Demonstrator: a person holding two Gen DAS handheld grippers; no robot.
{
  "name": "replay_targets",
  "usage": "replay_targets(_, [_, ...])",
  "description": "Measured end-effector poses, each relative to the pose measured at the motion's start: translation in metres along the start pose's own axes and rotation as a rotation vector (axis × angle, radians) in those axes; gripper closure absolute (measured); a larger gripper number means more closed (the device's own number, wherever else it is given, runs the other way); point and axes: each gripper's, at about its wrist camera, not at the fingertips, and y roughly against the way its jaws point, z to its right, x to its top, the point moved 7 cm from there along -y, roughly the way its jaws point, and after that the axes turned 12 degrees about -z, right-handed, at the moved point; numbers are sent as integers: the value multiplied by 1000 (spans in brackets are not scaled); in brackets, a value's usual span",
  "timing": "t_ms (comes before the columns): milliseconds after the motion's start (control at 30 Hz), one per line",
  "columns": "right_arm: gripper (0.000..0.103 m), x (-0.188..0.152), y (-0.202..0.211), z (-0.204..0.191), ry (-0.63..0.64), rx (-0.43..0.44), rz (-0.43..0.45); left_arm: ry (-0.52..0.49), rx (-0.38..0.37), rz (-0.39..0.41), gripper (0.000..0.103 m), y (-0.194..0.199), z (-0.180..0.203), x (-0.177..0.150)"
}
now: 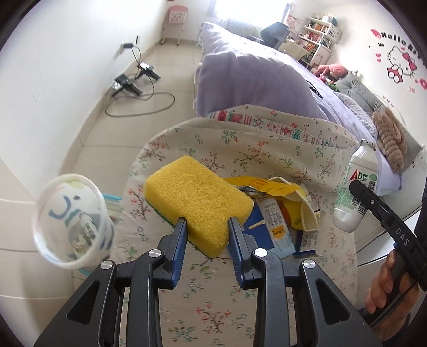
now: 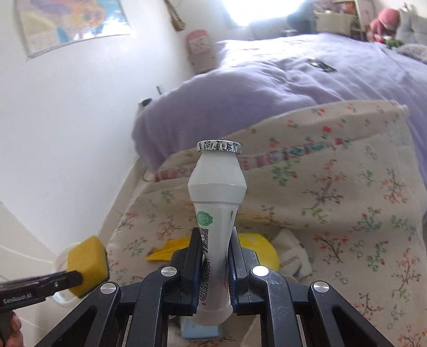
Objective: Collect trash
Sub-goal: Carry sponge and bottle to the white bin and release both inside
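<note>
1. Left wrist view, far left: one white paper cup (image 1: 72, 221) lies tipped with its open mouth toward the camera, blue print on its side, beside the floral cloth bag (image 1: 267, 138).
2. On the floor behind it sit two dark stands (image 1: 136, 80) joined by one looping black cable (image 1: 149, 104).
3. At centre, the left gripper (image 1: 206, 227) is clamped on one yellow sponge (image 1: 197, 197), its two blue-padded fingers pressing the sponge's near end. The sponge hangs over the bag's open mouth.
4. Inside the bag lie one yellow wrapper (image 1: 261, 184), one blue and white carton (image 1: 275, 221) and one cream mask-like piece (image 1: 307, 211).
5. Behind the bag, one lilac quilt (image 1: 253, 77) covers the bed.
6. At right, one white bottle (image 1: 355, 186) with green print is pinched near its base by the right gripper (image 1: 357, 186); only one black finger shows here. One hand (image 1: 389, 285) grips the handle below. The bottle is at the bag's right edge, off the bed.
7. In the right wrist view, from the left: the sponge (image 2: 88, 264) sits in the left gripper (image 2: 77, 277) at lower left.
8. At centre, the right gripper (image 2: 214, 269) has both fingers squeezed tight on the bottle (image 2: 217, 197), which stands upright with one crimped foil cap (image 2: 219, 146), above the bag (image 2: 347, 192).
9. One wall map (image 2: 69, 24) hangs at upper left.
</note>
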Motion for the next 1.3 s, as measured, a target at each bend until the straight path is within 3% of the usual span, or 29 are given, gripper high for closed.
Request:
replay_targets(600, [88,-20,-42,-104,251,-10,-18,84,148,27,70,22,-81,5])
replay_targets(933, [88,-27,-84,-161,299,79,-74,259,166,8,70,40,-172,10])
replay_targets(1300, [88,-43,-131,-240,322,226,-91,315,250,-56,70,31,-227,5])
